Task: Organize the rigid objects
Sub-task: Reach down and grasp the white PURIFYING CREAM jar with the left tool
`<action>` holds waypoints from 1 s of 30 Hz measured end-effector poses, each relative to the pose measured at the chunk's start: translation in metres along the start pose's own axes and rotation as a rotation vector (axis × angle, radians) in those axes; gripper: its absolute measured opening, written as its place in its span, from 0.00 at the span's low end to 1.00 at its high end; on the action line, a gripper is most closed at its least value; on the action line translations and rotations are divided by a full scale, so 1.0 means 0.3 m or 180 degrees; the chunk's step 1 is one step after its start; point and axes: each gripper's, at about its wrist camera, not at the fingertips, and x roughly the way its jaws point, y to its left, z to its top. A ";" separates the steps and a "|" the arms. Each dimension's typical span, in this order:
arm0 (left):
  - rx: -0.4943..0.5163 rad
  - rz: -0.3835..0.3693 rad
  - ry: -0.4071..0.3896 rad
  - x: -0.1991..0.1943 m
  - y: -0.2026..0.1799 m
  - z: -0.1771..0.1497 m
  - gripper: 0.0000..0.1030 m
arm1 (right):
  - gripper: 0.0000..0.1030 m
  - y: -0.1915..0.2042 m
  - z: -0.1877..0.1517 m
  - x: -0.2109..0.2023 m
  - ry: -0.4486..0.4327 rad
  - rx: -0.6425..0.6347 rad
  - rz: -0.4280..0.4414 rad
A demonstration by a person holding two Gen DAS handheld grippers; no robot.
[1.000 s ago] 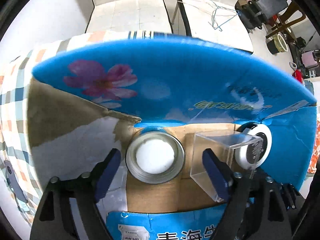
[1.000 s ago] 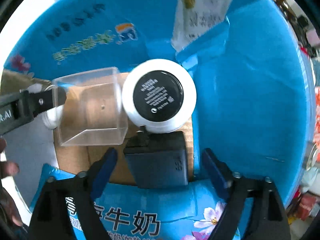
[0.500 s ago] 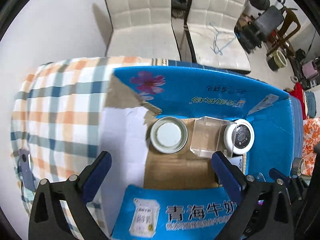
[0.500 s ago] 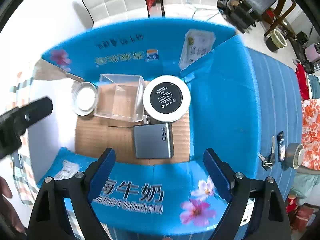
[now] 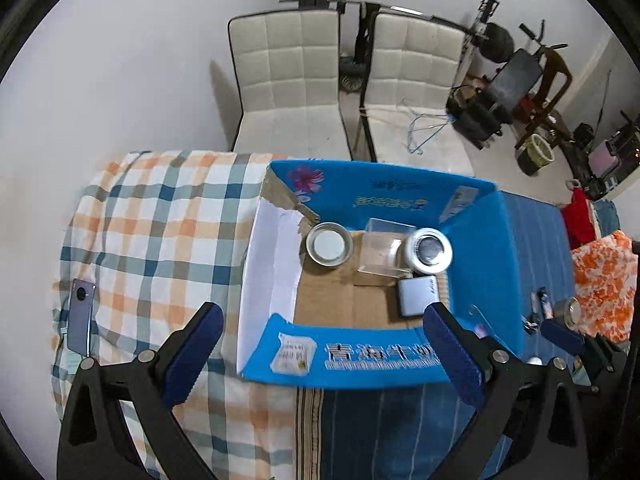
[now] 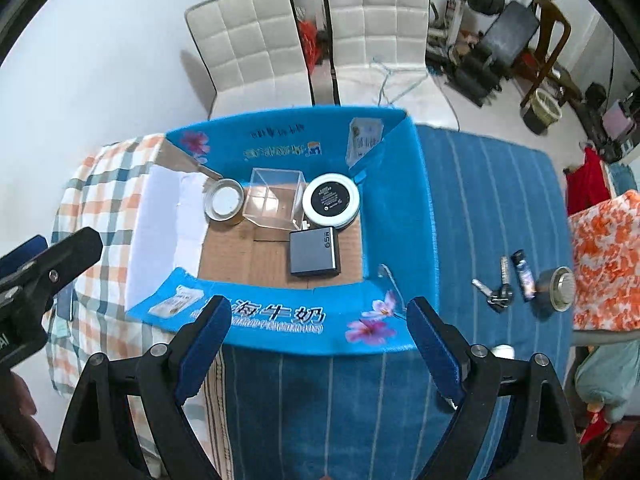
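An open blue milk carton box (image 6: 396, 184) lies on the table, also in the left wrist view (image 5: 480, 248). Inside it sit a metal tin with a white centre (image 6: 224, 202) (image 5: 329, 245), a clear plastic cube (image 6: 274, 202) (image 5: 382, 250), a round white case with a black top (image 6: 331, 200) (image 5: 430, 250) and a grey flat device (image 6: 314, 258) (image 5: 416, 294). My left gripper (image 5: 320, 352) is open and empty, held high above the box's near side. My right gripper (image 6: 320, 344) is open and empty, above the box's near wall.
Keys (image 6: 496, 290), a small dark tube (image 6: 524, 276) and a metal can (image 6: 558, 288) lie on the blue striped cloth to the right. A phone (image 5: 80, 320) lies on the checked cloth at left. Two white chairs (image 5: 288, 80) stand behind the table.
Both grippers have pulled up and back out of the box, so the whole box and table now show. The objects inside have stayed in place.
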 end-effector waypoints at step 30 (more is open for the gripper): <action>0.0678 -0.0798 0.0044 -0.074 -0.680 -0.178 0.99 | 0.89 -0.940 -0.317 -0.118 0.0092 0.1323 -0.0343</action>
